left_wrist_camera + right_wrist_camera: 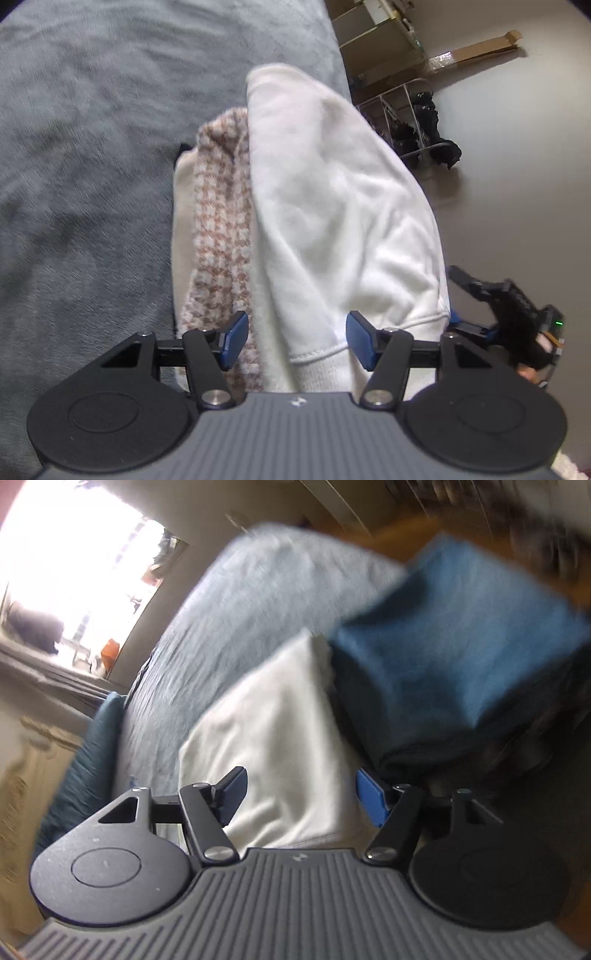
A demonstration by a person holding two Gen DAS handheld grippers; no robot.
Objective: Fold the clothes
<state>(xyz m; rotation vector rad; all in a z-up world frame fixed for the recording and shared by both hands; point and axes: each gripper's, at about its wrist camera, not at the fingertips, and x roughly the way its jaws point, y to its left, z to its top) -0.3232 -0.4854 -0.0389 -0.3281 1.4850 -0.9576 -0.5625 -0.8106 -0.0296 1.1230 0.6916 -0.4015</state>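
Left gripper [293, 341]: I see my jaws standing about half apart over the clothes; the blue pads [236, 339] do not press on anything, so I hold nothing here.
White sweatshirt [332, 206]: it lies between and beyond my left jaws, stretching far up the view; its ribbed hem [321, 356] is near, just between the pads.
Checked garment [221, 221]: brown and white pattern, lying just left of the white sweatshirt and touching it; a cream piece [183, 221] is at its left edge.
Grey blanket [85, 147]: it covers the bed under the clothes, on the left side and far.
Right gripper [301, 799]: jaws well apart and not closed on anything; this view is blurred.
White cloth [273, 738]: lying between and beyond my right jaws; the pads do not press it.
Blue folded pile [458, 650]: on the right, touching the white cloth.
Other gripper [517, 314]: I see it at the near right in the left view, beside the hem.
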